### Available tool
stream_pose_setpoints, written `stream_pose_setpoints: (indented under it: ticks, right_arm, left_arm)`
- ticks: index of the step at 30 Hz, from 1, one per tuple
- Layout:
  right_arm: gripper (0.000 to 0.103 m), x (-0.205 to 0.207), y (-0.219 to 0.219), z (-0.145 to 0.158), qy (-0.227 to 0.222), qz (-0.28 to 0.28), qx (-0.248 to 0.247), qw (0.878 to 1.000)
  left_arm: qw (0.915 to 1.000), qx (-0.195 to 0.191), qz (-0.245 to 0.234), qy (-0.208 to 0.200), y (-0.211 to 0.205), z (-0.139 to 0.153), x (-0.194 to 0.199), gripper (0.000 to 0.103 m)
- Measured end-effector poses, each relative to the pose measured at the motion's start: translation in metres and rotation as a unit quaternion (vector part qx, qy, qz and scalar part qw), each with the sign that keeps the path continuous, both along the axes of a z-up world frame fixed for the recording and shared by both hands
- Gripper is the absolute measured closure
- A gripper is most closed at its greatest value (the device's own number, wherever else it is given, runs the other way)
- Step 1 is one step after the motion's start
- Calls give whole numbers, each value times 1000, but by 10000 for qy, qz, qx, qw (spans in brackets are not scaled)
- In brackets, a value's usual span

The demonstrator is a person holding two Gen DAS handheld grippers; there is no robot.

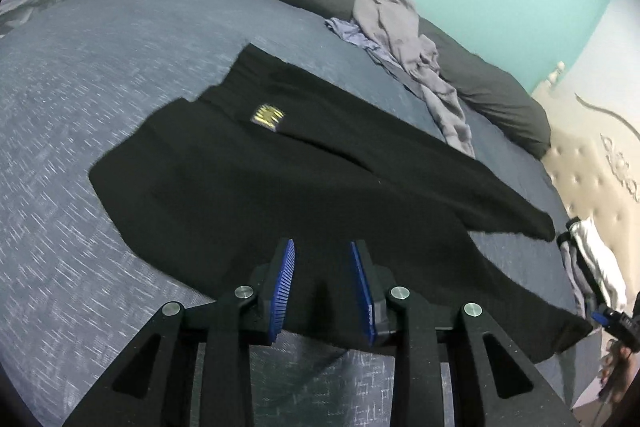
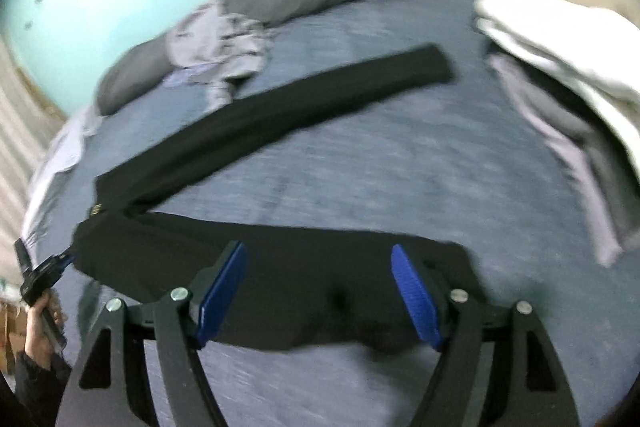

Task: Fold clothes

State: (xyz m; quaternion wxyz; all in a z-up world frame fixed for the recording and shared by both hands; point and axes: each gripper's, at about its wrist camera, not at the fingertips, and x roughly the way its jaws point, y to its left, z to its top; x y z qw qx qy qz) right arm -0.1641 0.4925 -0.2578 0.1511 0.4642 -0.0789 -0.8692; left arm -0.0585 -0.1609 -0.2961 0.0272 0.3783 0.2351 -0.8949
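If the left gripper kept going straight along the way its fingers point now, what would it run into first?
Most likely the black pants spread on the blue-grey bedspread. The left gripper points down at the near part of them, jaws open with nothing pinched. Depth is unclear, but nothing else shows in that line.

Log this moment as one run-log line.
stage: fold not started | black pants: spread flat on bed | left claw: open, empty | right claw: open, empty
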Motion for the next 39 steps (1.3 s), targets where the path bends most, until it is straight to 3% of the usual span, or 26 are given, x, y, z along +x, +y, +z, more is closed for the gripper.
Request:
stream_pose_setpoints:
  ticks: [5,8,12,19,28,29,33,36,39]
  right_arm:
    - [27,10,49,-20,-352,-448,192,9982]
    - [27,15,62,-33,-516,-490,90,9974]
    - [27,18,60,-41,-549,-295,32,9981]
    - [27,10,39,-56,-655,109,357,9972]
    - [28,8,32,-74,-789,236,678,9943]
    - [34,8,32,-73,-755,244,694,9944]
    - [85,11,34,-60,-461,286,860,9948]
    - [96,14,36,-44,-154,323,1037,9940]
    - [98,19,45,-21,179,313,1223,9918]
  left_arm:
    - [9997,-175,-57,165,4,3,3,72]
    - [9998,-61,-59,190,2,0,4,72]
    - [9999,-40,-47,131,-1,-6,5,72]
    - [9999,-75,-13,110,-3,-8,4,72]
    - [9997,-164,-152,82,5,-10,0,71]
    - [9997,-166,-158,83,6,-10,-1,71]
    - [9997,-175,-146,80,6,-10,-1,71]
    - [9997,-189,-148,82,7,-9,-1,71]
    - [9997,-181,-147,90,6,-9,-1,71]
